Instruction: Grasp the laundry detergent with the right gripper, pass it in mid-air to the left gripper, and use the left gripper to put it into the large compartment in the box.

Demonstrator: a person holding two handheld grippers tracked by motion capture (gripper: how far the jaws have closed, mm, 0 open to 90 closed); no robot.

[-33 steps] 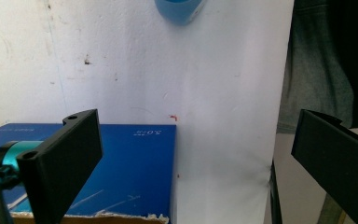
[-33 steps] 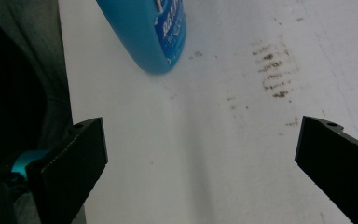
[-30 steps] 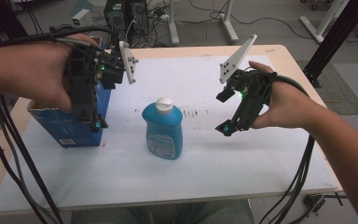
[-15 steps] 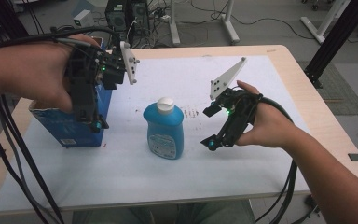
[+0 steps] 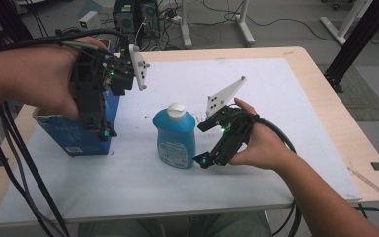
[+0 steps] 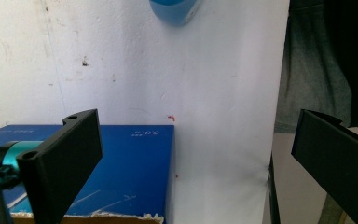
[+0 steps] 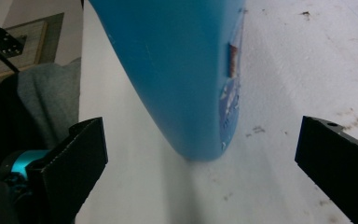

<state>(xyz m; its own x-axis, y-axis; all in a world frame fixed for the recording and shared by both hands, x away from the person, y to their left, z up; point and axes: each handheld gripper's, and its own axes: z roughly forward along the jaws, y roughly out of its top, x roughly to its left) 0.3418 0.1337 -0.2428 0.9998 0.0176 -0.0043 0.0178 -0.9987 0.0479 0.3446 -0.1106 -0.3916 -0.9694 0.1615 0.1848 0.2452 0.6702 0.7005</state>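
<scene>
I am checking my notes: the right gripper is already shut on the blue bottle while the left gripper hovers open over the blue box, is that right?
Not quite: the right gripper is open, its jaws either side of the blue bottle without touching, as the right gripper view shows. The left gripper does hover open over the blue box.

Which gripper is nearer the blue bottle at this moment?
Right. The right gripper is low at the blue bottle's base, open jaws facing it. The left gripper hangs open over the blue box, well apart.
</scene>
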